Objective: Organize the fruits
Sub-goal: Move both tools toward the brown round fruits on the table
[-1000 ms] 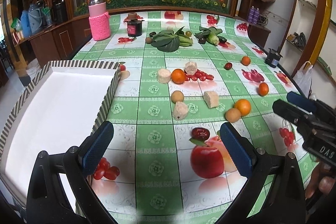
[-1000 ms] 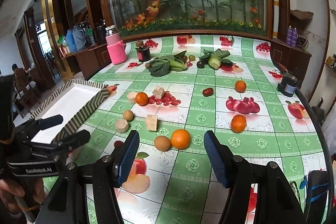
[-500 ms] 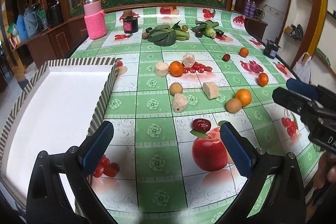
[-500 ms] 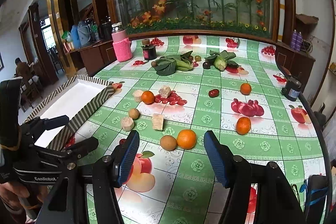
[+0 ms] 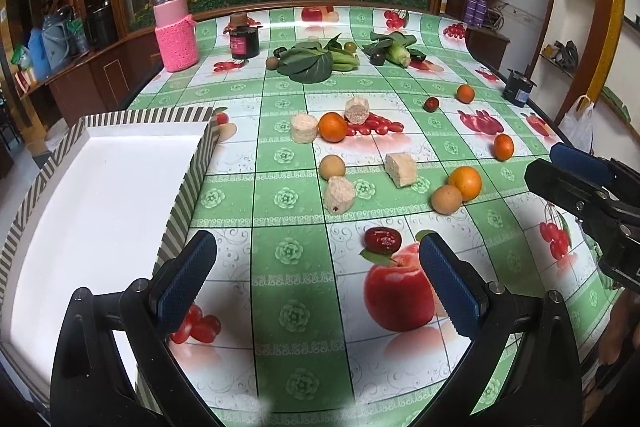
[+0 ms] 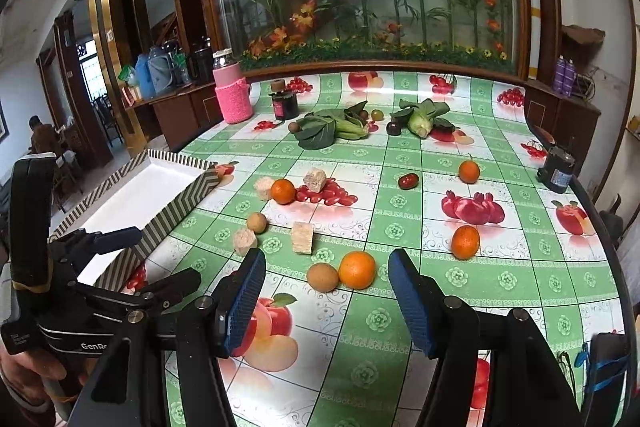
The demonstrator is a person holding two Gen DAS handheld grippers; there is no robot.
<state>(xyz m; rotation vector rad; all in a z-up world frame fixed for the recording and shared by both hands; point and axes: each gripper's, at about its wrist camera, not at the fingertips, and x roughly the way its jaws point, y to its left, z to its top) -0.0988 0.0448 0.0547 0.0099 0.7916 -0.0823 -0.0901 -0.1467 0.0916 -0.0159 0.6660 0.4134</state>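
Orange fruit, nearest: the large orange (image 6: 357, 270) lies on the green checked tablecloth (image 6: 400, 163), touching a brown round fruit (image 6: 322, 277) on its left.
Right gripper: the right gripper (image 6: 326, 301) hangs above the near table edge, its blue pads spread wide, holding nothing.
Key relation: the orange and the brown fruit sit just ahead of the right gripper and almost centred in the gap between its fingers, so a straight forward-and-down reach looks enough. Being round, the orange has no long axis to line up with.
Left gripper: the left gripper (image 5: 318, 279) is likewise wide apart and empty, hovering over the printed apple, with a red date (image 5: 382, 239) just ahead of it, slightly right of centre.
Nearer hand: the right one, by my judgement, for the orange pair; the left for the date.
Destination: the striped-edge white tray (image 5: 188, 183) lies to the left, beside the left gripper, empty so far.
Other fruit: three smaller oranges (image 6: 465, 242) and more pale chunks lie farther back, well apart.
Risk: closing on the orange may nudge the touching brown fruit into a roll.
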